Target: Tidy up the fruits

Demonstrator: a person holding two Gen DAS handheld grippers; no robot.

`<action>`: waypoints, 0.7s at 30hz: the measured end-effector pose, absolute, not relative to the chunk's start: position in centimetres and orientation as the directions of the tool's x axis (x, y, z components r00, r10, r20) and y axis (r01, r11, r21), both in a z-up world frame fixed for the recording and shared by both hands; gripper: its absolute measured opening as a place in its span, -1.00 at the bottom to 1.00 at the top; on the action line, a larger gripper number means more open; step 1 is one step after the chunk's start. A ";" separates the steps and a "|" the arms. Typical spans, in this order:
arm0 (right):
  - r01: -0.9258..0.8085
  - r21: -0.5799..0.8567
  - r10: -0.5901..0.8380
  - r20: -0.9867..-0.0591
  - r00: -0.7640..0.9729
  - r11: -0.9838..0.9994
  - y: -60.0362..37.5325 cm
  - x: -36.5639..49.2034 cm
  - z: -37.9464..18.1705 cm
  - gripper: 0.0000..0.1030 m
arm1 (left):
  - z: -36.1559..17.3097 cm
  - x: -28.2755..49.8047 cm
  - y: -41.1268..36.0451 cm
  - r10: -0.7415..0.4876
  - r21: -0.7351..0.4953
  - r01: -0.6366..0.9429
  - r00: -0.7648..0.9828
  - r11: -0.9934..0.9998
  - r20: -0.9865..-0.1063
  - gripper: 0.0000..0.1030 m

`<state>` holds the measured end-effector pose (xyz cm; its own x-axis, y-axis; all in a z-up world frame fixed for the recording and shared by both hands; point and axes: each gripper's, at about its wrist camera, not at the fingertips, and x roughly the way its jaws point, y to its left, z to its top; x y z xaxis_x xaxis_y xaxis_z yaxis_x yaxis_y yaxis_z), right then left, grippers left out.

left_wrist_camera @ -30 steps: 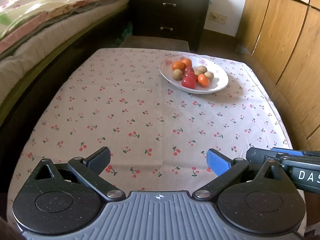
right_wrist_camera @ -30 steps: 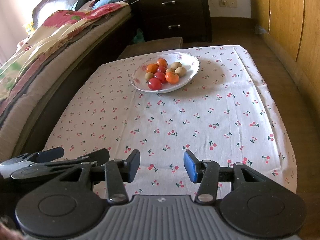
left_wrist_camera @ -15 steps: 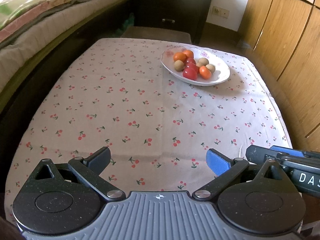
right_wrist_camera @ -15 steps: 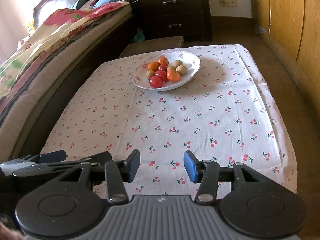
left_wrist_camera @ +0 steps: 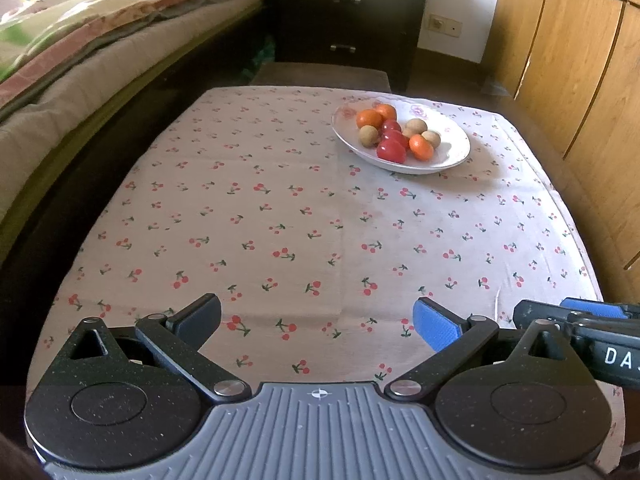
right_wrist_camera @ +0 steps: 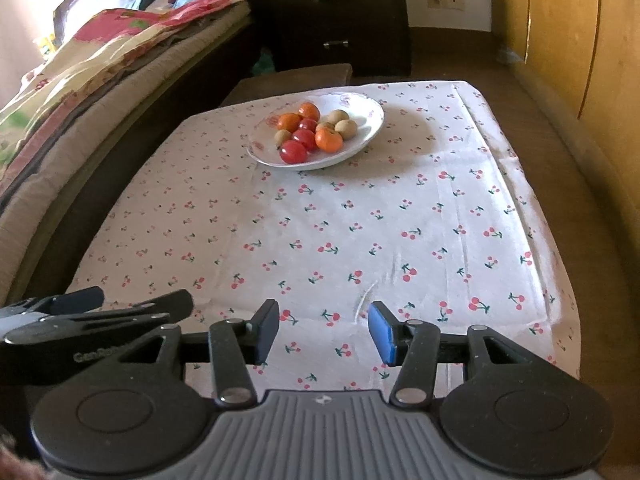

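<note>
A bedroom table under a cherry-print cloth (left_wrist_camera: 280, 200); the plate (left_wrist_camera: 456, 152) of fruit (right_wrist_camera: 308, 132) sits at its far end. My left gripper (left_wrist_camera: 316, 320) and right gripper (right_wrist_camera: 323, 330) hang spread, empty. The fruit looks small, round, prone to roll, the red ones soft: I'd pinch gently across the middle.

One white plate (right_wrist_camera: 372, 128) on the table. It carries three orange fruits (right_wrist_camera: 329, 140), three red fruits (right_wrist_camera: 293, 152) and four brown fruits (right_wrist_camera: 346, 129). Two grippers are present: left gripper (left_wrist_camera: 316, 322), right gripper (right_wrist_camera: 323, 332).
</note>
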<state>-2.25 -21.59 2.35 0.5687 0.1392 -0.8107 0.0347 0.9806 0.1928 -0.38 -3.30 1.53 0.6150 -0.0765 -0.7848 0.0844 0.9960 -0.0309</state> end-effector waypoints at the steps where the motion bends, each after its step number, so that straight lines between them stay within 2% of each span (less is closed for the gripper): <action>1: 0.035 0.190 0.137 -0.813 0.566 0.981 -21.6 -2.2 2.3 -0.04 | 1.5 -0.5 -3.3 -0.075 -0.027 0.087 0.614 0.996 -0.786 1.00; 7: 0.025 0.175 0.133 -0.825 0.549 0.984 -21.1 -2.3 1.8 -0.03 | 1.0 -0.8 -3.7 -0.052 0.012 0.102 0.603 0.995 -0.796 1.00; 21: 0.021 0.161 0.126 -0.841 0.527 0.987 -20.6 -3.0 1.4 -0.02 | 0.7 -1.2 -3.8 -0.064 0.006 0.117 0.586 0.993 -0.808 1.00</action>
